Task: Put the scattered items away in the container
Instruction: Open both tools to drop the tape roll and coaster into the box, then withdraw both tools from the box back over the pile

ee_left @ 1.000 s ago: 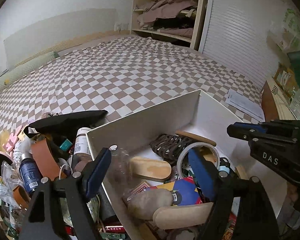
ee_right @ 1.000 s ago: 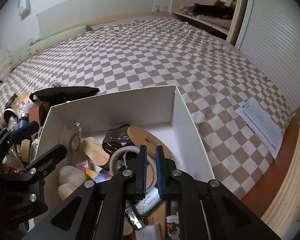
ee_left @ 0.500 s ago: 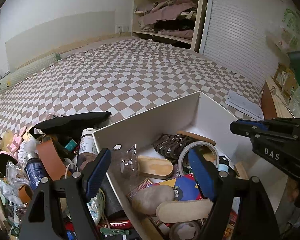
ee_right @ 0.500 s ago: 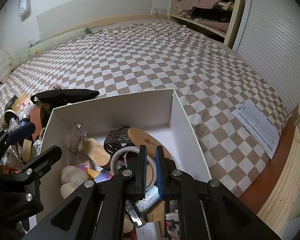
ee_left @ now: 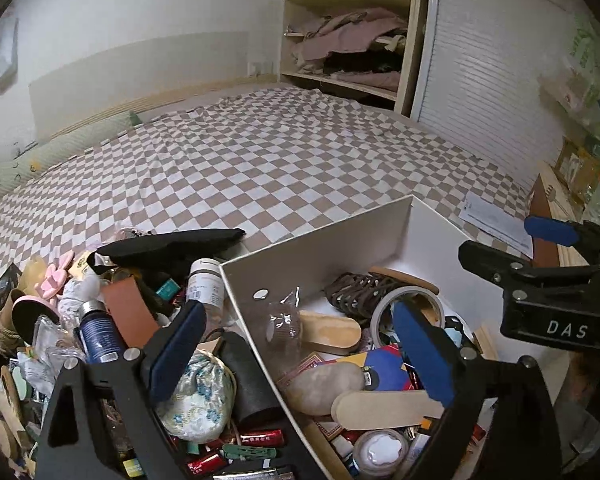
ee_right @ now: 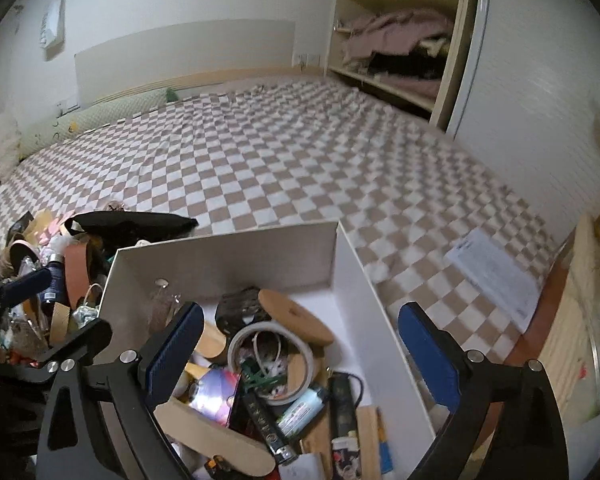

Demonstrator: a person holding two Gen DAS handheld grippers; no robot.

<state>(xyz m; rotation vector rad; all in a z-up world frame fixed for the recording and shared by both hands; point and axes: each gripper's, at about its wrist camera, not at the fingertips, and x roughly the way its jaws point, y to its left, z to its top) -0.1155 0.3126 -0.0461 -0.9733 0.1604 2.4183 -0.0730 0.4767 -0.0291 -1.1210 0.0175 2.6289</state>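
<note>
Brown and white squares cover the big bed, and a white box sits near its front edge. Lots of little things already lie inside the box: a ring of tape, a smooth stone, a dark woven thing and a clear glass bottle. More things are still piled on the bed just left of the box, like a blue bottle, a flowery cloth pouch and a black pouch. The left gripper hangs over the box's left wall, and its jaws are opening with nothing pressed between them. The right gripper hangs over the box, and its jaws are opening wide too, holding nothing.
</note>
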